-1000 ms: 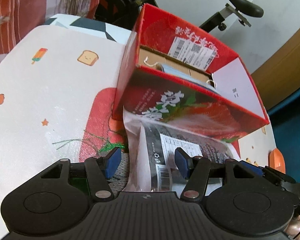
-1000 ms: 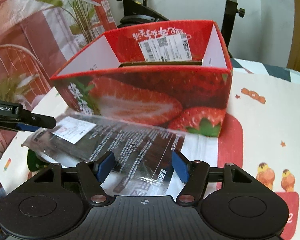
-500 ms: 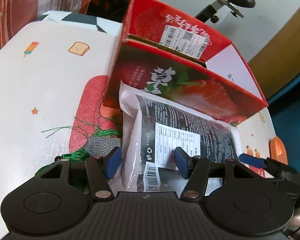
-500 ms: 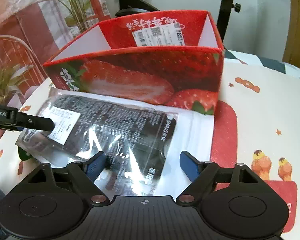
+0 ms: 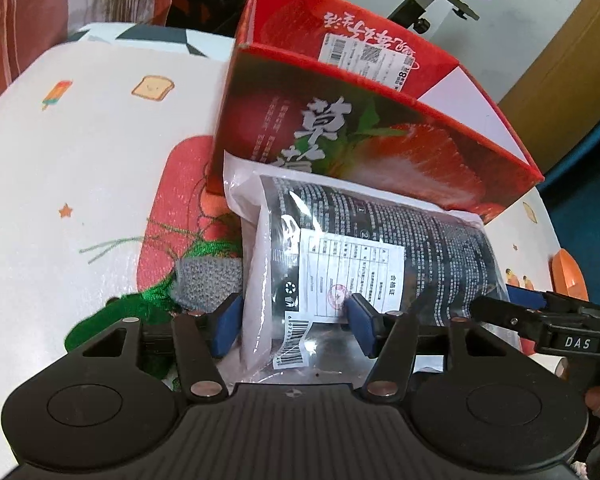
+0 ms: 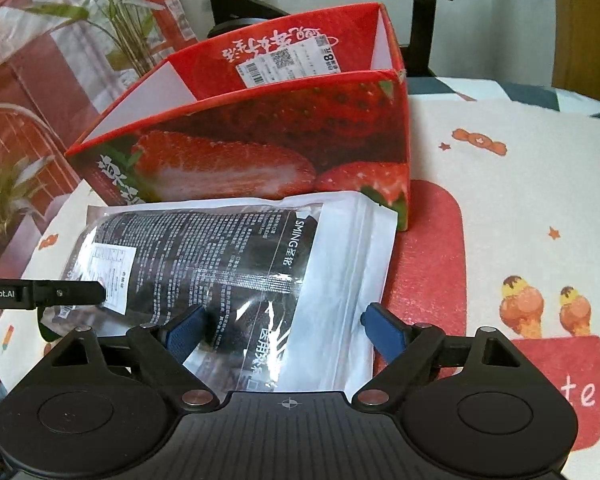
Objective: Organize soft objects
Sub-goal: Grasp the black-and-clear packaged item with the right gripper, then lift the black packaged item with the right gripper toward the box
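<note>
Packet point(image 6: 228, 276) of black soft goods in clear plastic lies flat on the tabletop point(image 6: 500, 208), its far edge against the front wall of the red strawberry box point(image 6: 268, 148), not yet inside. We find the left gripper point(image 5: 292, 320) half spread with the packet's labelled end between its blue pads; whether the pads press the plastic we cannot tell. The right gripper point(image 6: 284, 332) is opening, its jaws standing wide over the packet's white sealed end with no pad touching it, so we judge that end let go.

In our judgement the step in hand is getting the packet over the box wall. To do it well, we would take a firm hold near one end, lift until the limp far end clears the rim, then lower it flat; the slick film may slip or sag.

Other findings: a grey knitted piece point(image 5: 208, 280) with a green tangle point(image 5: 148, 308) lies just beside the left gripper, close enough to snag. The tall front wall stands directly in the path. An exercise bike and a potted plant stand behind, well apart
</note>
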{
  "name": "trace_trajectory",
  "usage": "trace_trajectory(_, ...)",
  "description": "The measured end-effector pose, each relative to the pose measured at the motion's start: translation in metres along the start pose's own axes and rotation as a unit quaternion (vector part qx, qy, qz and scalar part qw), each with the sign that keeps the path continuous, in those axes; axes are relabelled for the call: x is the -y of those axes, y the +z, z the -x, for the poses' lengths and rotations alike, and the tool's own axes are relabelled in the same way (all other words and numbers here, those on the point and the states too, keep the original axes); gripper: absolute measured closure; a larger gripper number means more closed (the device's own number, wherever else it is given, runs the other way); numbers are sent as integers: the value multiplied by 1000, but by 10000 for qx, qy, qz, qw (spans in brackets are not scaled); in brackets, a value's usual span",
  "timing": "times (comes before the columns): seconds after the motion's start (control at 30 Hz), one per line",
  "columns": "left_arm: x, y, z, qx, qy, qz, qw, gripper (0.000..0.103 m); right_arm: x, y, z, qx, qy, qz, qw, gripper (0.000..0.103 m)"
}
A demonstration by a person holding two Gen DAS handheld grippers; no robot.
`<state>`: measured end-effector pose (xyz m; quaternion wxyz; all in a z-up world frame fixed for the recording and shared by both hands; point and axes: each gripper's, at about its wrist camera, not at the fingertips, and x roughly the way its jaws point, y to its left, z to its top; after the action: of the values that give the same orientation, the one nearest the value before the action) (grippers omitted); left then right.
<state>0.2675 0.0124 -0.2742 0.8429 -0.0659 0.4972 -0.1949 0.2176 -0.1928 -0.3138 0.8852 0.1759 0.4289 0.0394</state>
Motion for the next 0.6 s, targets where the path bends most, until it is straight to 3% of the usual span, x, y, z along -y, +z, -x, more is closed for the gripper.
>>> trace_trajectory(0.2, -4, -7, -9, -46, -84, 188, 9998, 40, -21, -1, 2, 133, -274, 646, 9974, 26)
trace_trajectory(0.6, -2, -6, -11, -69, -70, 148, 9998, 40, -39, -1, 9, 308, -387, 1354, 9895, 53)
